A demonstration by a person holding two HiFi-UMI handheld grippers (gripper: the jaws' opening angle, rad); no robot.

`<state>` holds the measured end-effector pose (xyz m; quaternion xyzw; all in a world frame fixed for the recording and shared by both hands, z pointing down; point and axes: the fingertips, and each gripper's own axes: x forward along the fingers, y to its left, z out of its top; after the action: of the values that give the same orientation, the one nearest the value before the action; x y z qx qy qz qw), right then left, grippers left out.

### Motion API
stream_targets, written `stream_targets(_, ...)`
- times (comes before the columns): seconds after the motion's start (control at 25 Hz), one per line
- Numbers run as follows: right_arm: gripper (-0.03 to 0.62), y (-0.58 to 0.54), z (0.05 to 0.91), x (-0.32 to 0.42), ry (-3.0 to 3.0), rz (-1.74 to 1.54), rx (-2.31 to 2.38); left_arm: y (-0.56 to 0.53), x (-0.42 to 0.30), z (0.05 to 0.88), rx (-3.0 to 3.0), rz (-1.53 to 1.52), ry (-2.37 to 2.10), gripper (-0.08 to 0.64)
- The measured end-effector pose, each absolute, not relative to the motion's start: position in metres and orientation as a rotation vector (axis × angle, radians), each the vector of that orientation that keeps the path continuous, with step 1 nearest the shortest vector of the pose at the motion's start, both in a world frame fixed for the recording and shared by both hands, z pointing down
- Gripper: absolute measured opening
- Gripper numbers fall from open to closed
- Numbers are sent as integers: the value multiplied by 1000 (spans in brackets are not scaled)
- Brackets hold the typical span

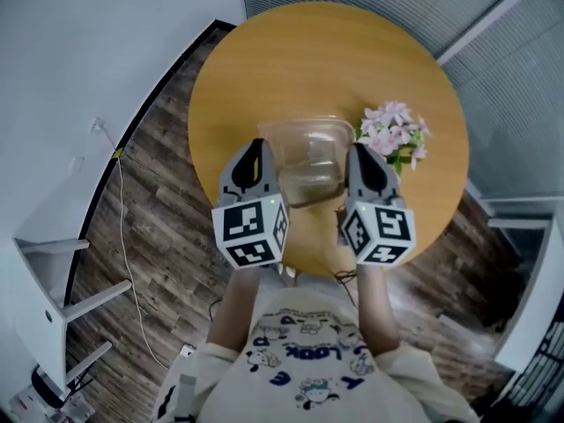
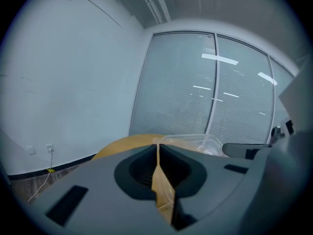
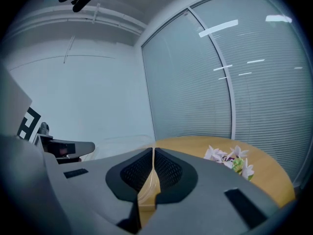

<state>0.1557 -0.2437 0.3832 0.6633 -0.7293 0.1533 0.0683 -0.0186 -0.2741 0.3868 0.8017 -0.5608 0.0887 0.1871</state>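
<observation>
Both closed on film: left claw (image 1: pixel 256 151) pinches the left rim of the clear soft plastic bag (image 1: pixel 308 161), and right claw (image 1: pixel 359 154) pinches its right rim. The bag spans directly between them, long axis claw to claw, over the round wooden tabletop (image 1: pixel 326 60). A pink flower sprig (image 1: pixel 394 135) lies just right of the right claw.

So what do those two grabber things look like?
The left gripper and right gripper are smooth grey plastic, narrowing to jaws lined with black ribbed pads. Each carries a white cube printed with black square markers. No cables show. The person wears a pale T-shirt with blue cartoon prints.
</observation>
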Motion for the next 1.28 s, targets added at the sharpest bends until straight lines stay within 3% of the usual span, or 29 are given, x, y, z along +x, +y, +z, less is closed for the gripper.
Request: stream_targets(1.28, 9, -254, 218, 143, -2344, 11, 2156, -283, -29, 224, 2480, -85, -1699, 17)
